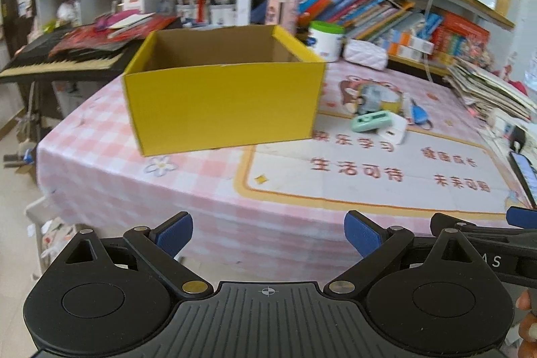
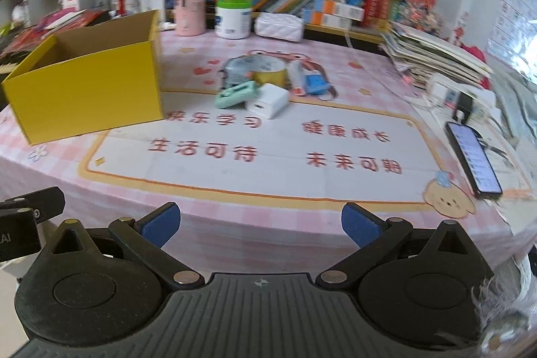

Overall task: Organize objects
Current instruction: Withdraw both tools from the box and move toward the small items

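- Both grippers hang before the counter [image 2: 275, 176]'s near edge, jaws spread wide, gripping nothing: left gripper [image 1: 268, 239], right gripper [image 2: 260, 228].
- The clutter [image 2: 268, 89] — mint case, white charger [image 2: 266, 105], tape roll, blue item — lies ahead of the right jaws, slightly left; from the left jaws it sits ahead-right, so the right hand looks nearer.
- The yellow box [image 1: 221, 103], open-topped and seemingly empty, stands ahead of the left jaws, long side facing them.

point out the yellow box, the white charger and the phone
yellow box [image 1: 221, 106]: left wrist view, on its front wall
white charger [image 2: 267, 100]: right wrist view, on its top face
phone [image 2: 474, 154]: right wrist view, on its lit screen
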Demonstrator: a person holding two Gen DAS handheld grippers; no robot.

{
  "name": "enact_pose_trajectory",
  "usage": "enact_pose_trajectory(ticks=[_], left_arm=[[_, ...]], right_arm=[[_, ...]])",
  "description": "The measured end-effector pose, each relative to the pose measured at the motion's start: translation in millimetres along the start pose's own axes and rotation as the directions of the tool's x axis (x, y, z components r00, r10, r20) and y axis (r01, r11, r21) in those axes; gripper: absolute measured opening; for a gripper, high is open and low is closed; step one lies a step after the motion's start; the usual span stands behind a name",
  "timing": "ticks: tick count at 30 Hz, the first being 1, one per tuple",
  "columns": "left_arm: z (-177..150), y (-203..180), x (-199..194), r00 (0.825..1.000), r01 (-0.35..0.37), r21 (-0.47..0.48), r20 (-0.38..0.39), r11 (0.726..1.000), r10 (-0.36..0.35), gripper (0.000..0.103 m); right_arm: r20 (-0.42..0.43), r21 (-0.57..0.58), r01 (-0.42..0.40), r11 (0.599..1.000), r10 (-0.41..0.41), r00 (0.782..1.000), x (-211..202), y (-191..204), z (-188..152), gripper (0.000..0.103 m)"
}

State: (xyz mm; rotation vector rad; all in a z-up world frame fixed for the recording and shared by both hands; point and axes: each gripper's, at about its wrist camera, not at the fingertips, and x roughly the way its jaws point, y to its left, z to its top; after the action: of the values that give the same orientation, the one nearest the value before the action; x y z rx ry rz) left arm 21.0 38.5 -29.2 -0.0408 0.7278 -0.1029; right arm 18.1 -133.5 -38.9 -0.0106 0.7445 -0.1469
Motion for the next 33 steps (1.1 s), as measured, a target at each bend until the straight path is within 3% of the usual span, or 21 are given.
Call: enact_pose_trajectory(ticks=[14,33], left_arm=[[19.0,-42.3,21.4,0.996,0.086,0.075,0.009,0.993,-0.087,0.098],[50.3,-82.2,74.6,0.997,0.076,0.050,-0.011,0.996,-0.075,0.098]], right_arm=[[0.000,0.074,0.068,0.995,-0.069,0.998,12.9,-42.0,11.0,0.103],[-0.043,0.026,0.026,0.999,-0.024,0.999,77.5,-77.7,52.6,0.103]])
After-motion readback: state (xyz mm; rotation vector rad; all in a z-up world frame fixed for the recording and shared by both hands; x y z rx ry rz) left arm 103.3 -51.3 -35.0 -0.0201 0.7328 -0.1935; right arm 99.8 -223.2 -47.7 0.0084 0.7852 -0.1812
